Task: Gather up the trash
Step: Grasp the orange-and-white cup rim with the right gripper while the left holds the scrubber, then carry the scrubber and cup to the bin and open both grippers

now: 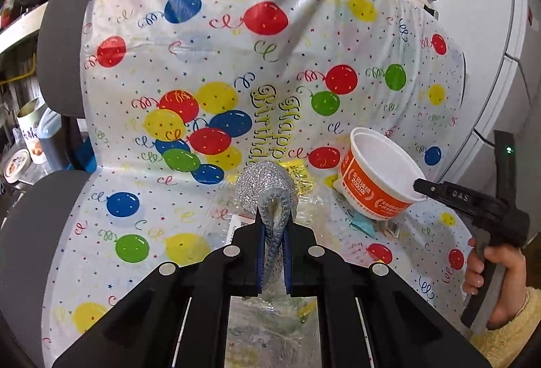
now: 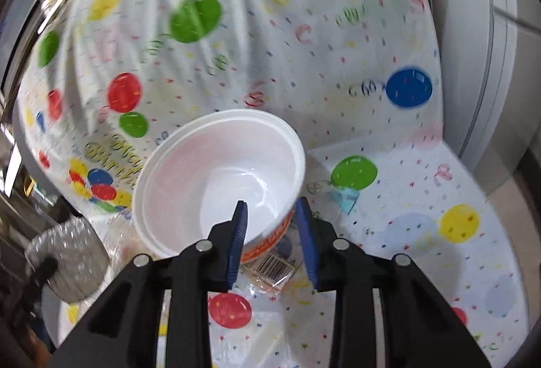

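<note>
My left gripper (image 1: 273,226) is shut on the rim of a silver glittery cup (image 1: 265,188), pinching it flat and holding it above the seat; the cup also shows blurred at the lower left of the right wrist view (image 2: 67,259). An orange-and-white paper bowl (image 1: 378,171) lies tilted on the litter at the right. My right gripper (image 2: 270,207) straddles the bowl's (image 2: 219,171) near rim, one blue pad inside and one outside. A gap shows between the inner pad and the wall. A hand (image 1: 487,266) holds that gripper (image 1: 421,188).
A balloon-printed plastic sheet (image 1: 203,63) covers a grey chair (image 1: 30,232). Under the bowl lie a barcode wrapper (image 2: 274,266), a blue scrap (image 2: 345,199), a yellow packet (image 1: 297,175) and clear film (image 1: 270,310). A white fridge (image 1: 490,29) stands at the right, a tin (image 1: 30,131) at the left.
</note>
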Demonstrator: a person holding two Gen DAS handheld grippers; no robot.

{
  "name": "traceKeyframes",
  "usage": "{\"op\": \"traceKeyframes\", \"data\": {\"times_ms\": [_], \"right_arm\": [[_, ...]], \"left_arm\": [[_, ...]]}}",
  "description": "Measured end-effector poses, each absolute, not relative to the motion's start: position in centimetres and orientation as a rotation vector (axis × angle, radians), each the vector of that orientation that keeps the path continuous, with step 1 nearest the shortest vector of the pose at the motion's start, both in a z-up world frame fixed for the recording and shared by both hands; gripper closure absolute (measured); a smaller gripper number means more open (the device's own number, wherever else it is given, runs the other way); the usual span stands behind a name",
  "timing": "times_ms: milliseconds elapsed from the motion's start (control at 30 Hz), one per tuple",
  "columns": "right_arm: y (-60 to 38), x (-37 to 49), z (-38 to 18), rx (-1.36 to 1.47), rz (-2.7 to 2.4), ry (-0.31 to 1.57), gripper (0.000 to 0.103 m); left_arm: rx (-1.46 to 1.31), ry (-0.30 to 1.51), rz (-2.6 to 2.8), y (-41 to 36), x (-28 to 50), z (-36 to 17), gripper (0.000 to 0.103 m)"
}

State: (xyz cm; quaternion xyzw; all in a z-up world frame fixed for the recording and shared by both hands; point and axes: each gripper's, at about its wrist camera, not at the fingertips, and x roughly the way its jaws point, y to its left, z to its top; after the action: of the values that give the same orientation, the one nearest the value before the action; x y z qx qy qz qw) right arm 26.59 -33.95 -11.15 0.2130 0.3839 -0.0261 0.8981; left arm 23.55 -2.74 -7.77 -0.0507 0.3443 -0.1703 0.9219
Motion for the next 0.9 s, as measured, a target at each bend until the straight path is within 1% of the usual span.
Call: {"op": "traceKeyframes", "data": {"times_ms": [67, 133, 300, 533, 733, 900], "right_arm": [[-33.9, 26.2, -10.9, 0.455, -0.049, 0.778, 0.084], [-33.6, 25.5, -10.1, 0.441, -0.051, 0.746, 0.097], [-32.8, 22.7, -7.1, 0.389, -0.049, 0.663, 0.097], [-33.5, 16.1, -3.7, 0.409, -0.061, 0.621, 0.097], [-34.4, 9.1, -3.2, 0.410, -0.080, 0.592, 0.097], [-35.7, 3.8, -3.4, 0.410, -0.118, 0.571, 0.097]], "left_arm": [[-0.100, 0.709, -0.352, -3.0, 23.5, -7.9, 0.094], [-0.095, 0.707, -0.353, -3.2, 23.2, -7.8, 0.094], [-0.104, 0.676, -0.371, -3.3, 21.3, -6.0, 0.094], [-0.093, 0.607, -0.416, -4.1, 16.5, -2.9, 0.094], [-0.090, 0.595, -0.482, -5.9, 12.6, -2.7, 0.094], [-0.081, 0.591, -0.544, -7.6, 9.7, -3.5, 0.094]]}}
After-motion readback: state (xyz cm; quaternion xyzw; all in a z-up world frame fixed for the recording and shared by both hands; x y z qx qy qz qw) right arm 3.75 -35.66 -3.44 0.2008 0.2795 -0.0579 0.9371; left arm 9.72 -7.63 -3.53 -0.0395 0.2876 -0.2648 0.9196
